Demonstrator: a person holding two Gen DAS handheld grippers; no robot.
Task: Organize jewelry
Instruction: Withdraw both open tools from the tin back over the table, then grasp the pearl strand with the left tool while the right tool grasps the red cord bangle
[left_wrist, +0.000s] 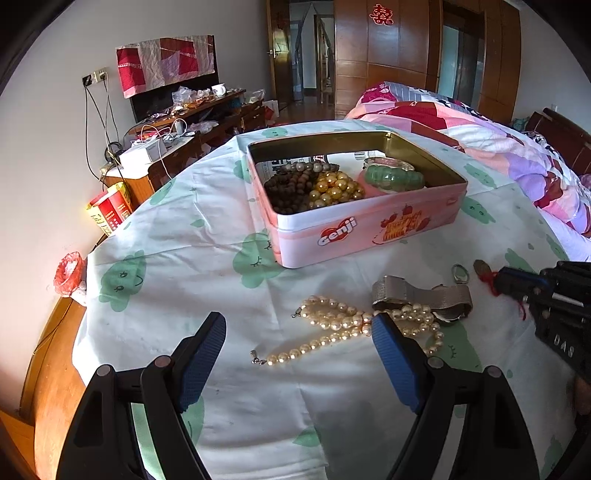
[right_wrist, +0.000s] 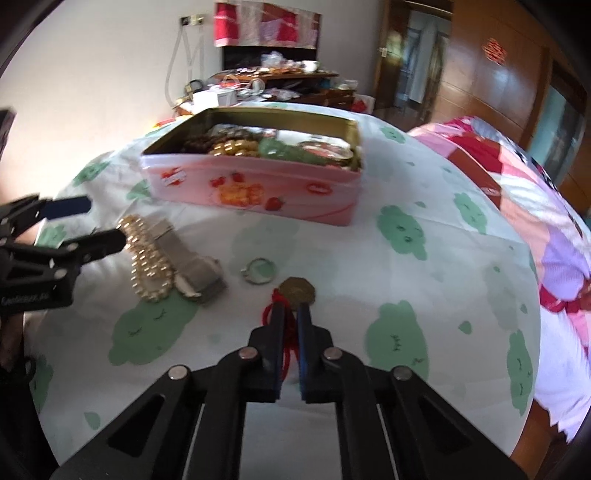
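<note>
A pink tin box (left_wrist: 354, 229) stands open on the table and holds brown beads (left_wrist: 286, 190), gold beads (left_wrist: 334, 190) and a green bangle (left_wrist: 395, 179). A pearl necklace (left_wrist: 343, 323) lies before it, partly over a silver mesh watch (left_wrist: 421, 295). A small ring (left_wrist: 460, 273) lies to the right. My left gripper (left_wrist: 299, 332) is open, low over the pearls. My right gripper (right_wrist: 291, 314) is shut on the red cord (right_wrist: 286, 354) of a brass coin pendant (right_wrist: 296, 290); it also shows in the left wrist view (left_wrist: 502, 282).
The table has a white cloth with green prints (left_wrist: 207, 236). A bed with a pink quilt (left_wrist: 498, 147) lies to the right. A cluttered wooden cabinet (left_wrist: 184, 129) stands behind. The table's wooden edge (left_wrist: 55, 350) shows at left.
</note>
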